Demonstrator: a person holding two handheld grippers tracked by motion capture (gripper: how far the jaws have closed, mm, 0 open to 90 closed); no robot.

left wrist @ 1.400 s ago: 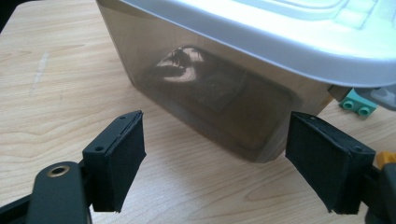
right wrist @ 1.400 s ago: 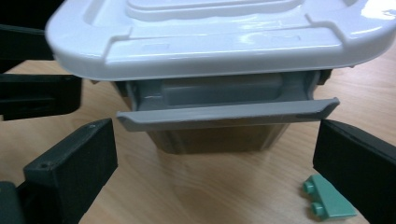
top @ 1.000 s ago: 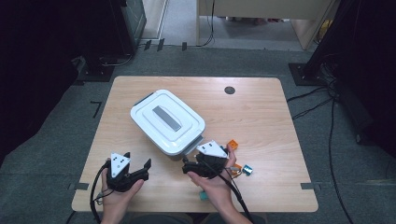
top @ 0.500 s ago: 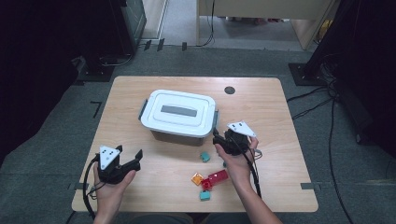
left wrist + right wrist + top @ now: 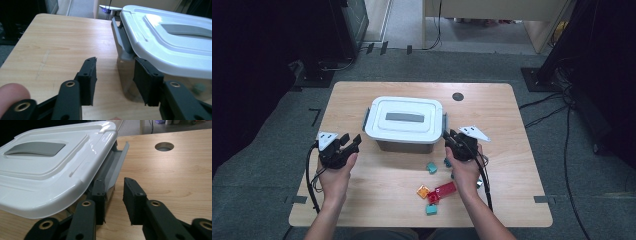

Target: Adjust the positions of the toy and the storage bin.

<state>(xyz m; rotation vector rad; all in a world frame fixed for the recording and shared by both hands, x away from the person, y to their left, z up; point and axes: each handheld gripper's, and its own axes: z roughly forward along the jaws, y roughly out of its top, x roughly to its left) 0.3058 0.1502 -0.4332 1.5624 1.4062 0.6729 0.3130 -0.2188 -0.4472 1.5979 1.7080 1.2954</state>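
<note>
Black jaws of the left claw (image 5: 115, 82) stand parted and have just been closing; one jaw sits at the near corner of the box (image 5: 404, 142) under the lid's rim, the other over bare wood, nothing pinched between them. The right claw (image 5: 113, 202) has likewise been closing, its jaws still apart, one tucked under the white lid (image 5: 50, 167) beside the grey side latch (image 5: 117, 163), gripping nothing. The box stands mid-counter (image 5: 362, 195) between both claws, lid on. Nearer the person lie small teal, orange and red blocks (image 5: 434, 192). A round hole (image 5: 457, 96) sits in the counter's far part.
</note>
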